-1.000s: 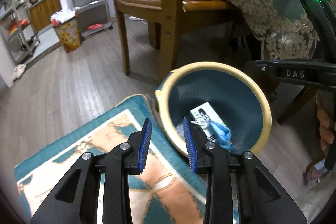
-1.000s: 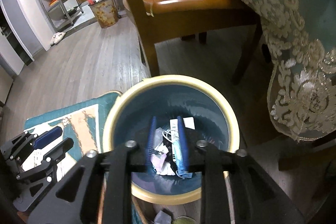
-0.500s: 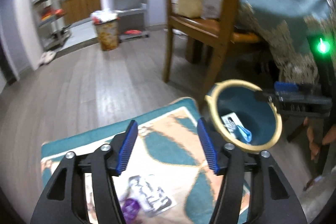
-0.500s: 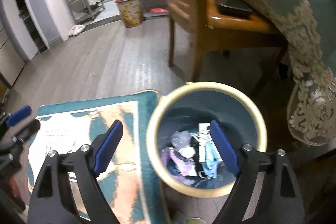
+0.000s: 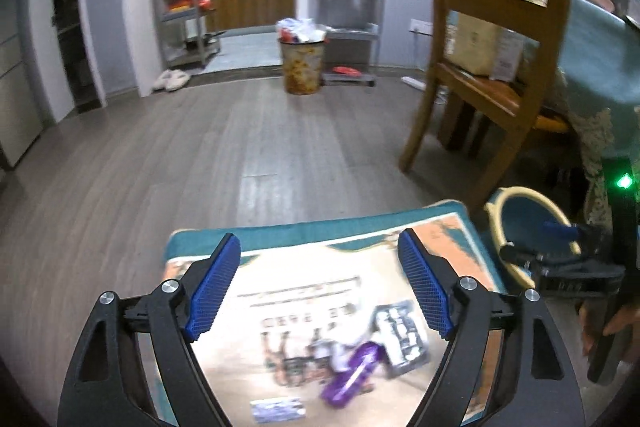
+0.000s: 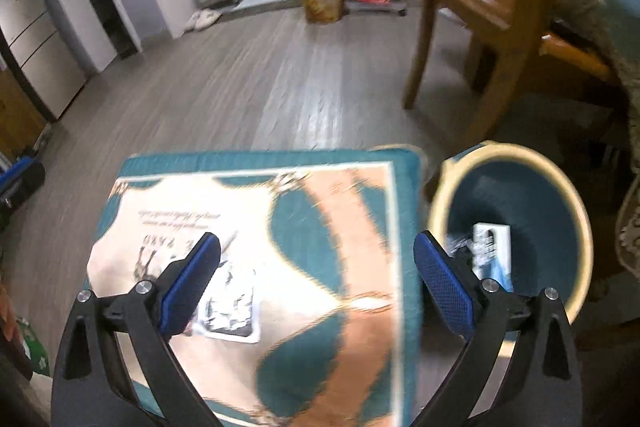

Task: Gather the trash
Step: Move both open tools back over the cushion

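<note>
Both wrist views hang close above the rug [image 5: 320, 247] [image 6: 280, 187], facing the kitchen; both share the teal bin [image 5: 520, 223] [image 6: 520, 195] at right.

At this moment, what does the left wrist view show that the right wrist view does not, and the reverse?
Left wrist only: a purple wrapper and a small blue-printed packet lying on the mat near the open left gripper, plus the right gripper seen over the bin.

Right wrist only: a white and blue box inside the bin, and the refrigerator at far left.

Both: the mat, a black-and-white printed packet on it, the wooden chair, and the distant full trash can.
</note>
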`<state>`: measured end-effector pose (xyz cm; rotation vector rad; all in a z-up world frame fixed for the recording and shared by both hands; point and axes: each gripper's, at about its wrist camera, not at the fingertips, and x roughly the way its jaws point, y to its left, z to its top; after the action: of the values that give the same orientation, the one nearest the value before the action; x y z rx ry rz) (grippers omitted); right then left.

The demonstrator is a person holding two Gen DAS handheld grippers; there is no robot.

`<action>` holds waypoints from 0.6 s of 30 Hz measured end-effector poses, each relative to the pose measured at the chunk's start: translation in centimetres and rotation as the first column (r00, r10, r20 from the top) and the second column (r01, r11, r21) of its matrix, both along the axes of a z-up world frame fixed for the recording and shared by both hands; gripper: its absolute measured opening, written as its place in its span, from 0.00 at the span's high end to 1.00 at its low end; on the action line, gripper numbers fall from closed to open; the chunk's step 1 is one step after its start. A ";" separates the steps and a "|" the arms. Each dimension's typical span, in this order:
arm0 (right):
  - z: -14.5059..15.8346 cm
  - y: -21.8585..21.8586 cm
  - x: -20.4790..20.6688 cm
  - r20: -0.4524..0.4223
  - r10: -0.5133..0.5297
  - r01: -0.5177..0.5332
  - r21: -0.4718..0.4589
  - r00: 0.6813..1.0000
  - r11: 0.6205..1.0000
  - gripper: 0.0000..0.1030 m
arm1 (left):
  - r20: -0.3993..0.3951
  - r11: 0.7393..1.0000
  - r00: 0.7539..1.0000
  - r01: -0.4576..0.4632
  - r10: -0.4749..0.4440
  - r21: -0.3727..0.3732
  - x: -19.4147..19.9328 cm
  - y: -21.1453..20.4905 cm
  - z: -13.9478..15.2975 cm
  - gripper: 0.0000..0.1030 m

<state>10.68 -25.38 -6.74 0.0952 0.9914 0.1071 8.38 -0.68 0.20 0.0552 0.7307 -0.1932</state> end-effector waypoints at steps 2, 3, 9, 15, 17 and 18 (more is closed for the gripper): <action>-1.1 1.6 0.1 -0.033 0.019 -0.019 0.006 0.999 1.000 0.08 | -0.002 1.000 1.000 -0.015 0.015 0.026 0.0 1.2 -0.2 0.21; -1.7 2.3 0.0 -0.049 0.028 -0.027 0.003 0.998 1.000 0.08 | -0.006 0.999 1.000 -0.023 0.024 0.037 0.0 1.8 -0.4 0.21; -5.1 7.1 -0.1 -0.135 0.124 -0.130 -0.033 0.983 0.991 0.08 | -0.049 0.996 0.996 -0.067 0.070 0.057 -0.2 5.6 -1.8 0.21; -7.7 9.7 -0.1 -0.202 0.160 -0.172 -0.040 0.966 0.984 0.11 | -0.078 0.993 0.993 -0.079 0.086 0.090 -0.2 7.2 -3.1 0.21; -8.3 10.1 0.1 -0.204 0.166 -0.177 -0.039 0.965 0.983 0.12 | -0.089 0.993 0.992 -0.081 0.088 0.084 -0.2 7.5 -3.4 0.21; -8.5 10.3 0.3 -0.207 0.162 -0.174 -0.037 0.965 0.984 0.12 | -0.095 0.994 0.992 -0.081 0.088 0.078 -0.1 7.5 -3.5 0.21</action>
<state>10.96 -15.08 -15.26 -0.0291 1.2056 0.2295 8.25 6.84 -3.28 0.0856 0.8366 -0.0879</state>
